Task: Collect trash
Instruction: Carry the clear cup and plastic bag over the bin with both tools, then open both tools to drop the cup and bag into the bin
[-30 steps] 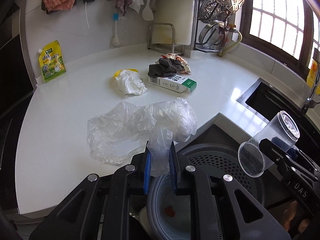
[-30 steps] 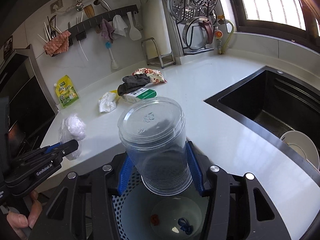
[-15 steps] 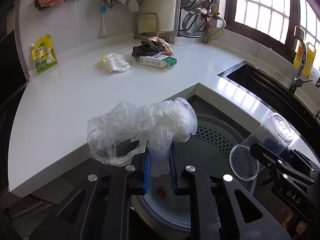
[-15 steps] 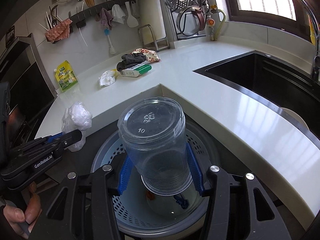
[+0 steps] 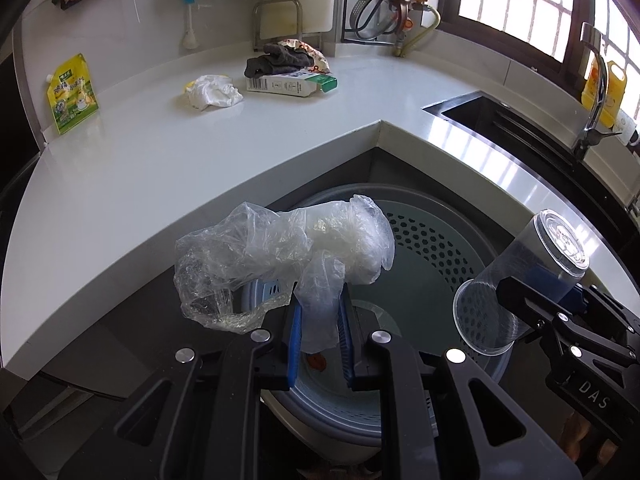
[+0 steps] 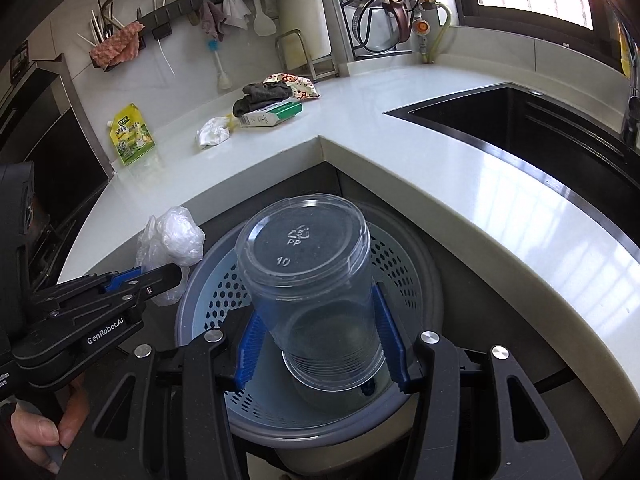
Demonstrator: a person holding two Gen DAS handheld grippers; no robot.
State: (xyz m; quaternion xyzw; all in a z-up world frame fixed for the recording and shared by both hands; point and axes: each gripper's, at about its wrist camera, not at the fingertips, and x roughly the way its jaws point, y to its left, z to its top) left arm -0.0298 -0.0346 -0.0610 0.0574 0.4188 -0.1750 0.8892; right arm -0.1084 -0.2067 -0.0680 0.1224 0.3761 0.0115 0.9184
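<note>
left gripper (image 5: 318, 344) is pinching a crumpled clear plastic bag (image 5: 280, 256) between its blue pads, jaws nearly together; the bag is bulging up and out over the near rim of the perforated bin (image 5: 432, 240), most of it hanging to the left of the fingers. right gripper (image 6: 320, 340) is clamping a clear plastic cup (image 6: 312, 280), jaws standing about half apart with the pads pressing on the cup's sides; the cup is lying tilted with its base (stamped pp) facing the camera and its mouth pointing down into the bin (image 6: 400, 264). in the left wrist view the cup (image 5: 520, 280) is hanging over the bin's right edge. a person's hand (image 6: 40, 436) is gripping the left tool's handle, left of the bin.

beyond the bin, the white counter (image 5: 160, 160) is wrapping around it. further back from the bin, a crumpled white wad (image 5: 212, 92), a carton (image 5: 288, 84) lying flat, and a dark cloth (image 5: 276, 62) resting on the carton's far side. far left of the bin, a yellow-green pouch (image 5: 72, 92) is leaning at the wall. right of the bin, a dark sink (image 6: 540, 128).
</note>
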